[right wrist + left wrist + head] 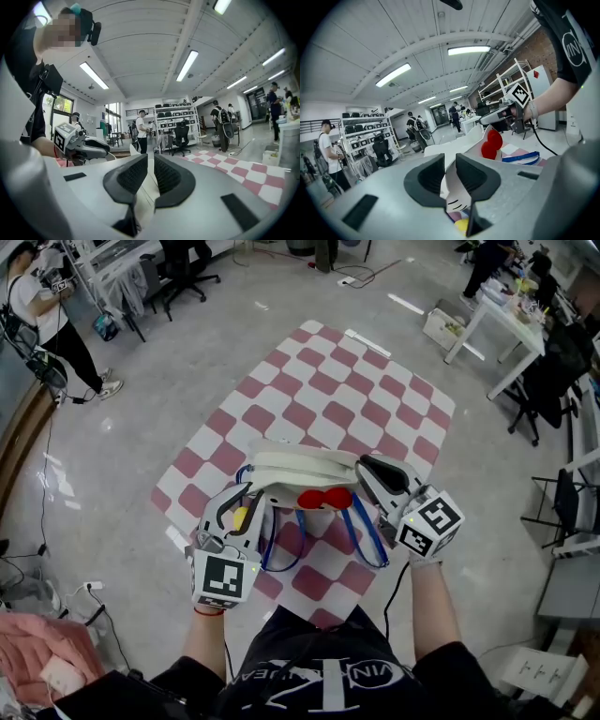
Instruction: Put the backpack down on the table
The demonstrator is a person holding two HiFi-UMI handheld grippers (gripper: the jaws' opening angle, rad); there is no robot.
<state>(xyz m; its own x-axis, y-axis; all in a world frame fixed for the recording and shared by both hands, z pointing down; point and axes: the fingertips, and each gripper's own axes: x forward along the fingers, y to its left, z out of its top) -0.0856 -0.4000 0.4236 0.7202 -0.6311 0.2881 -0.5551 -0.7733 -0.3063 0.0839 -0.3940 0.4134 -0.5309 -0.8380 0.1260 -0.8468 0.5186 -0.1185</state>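
A white backpack (300, 468) with a red bow (323, 499) and blue straps (364, 536) hangs between both grippers, above the near end of the table with the pink-and-white checked cloth (328, 390). My left gripper (247, 499) is shut on the bag's left edge; its jaws pinch white fabric (451, 187) in the left gripper view, where the bow (490, 143) and the right gripper (502, 114) also show. My right gripper (368, 476) is shut on the bag's right edge, white fabric (149, 185) between its jaws. The left gripper (80, 143) shows there too.
A person (47, 315) stands at the far left by shelves and office chairs. A white table (506, 320) with clutter stands at the upper right, dark chairs beside it. A pink cloth (37, 652) lies at the lower left. Cables run over the floor.
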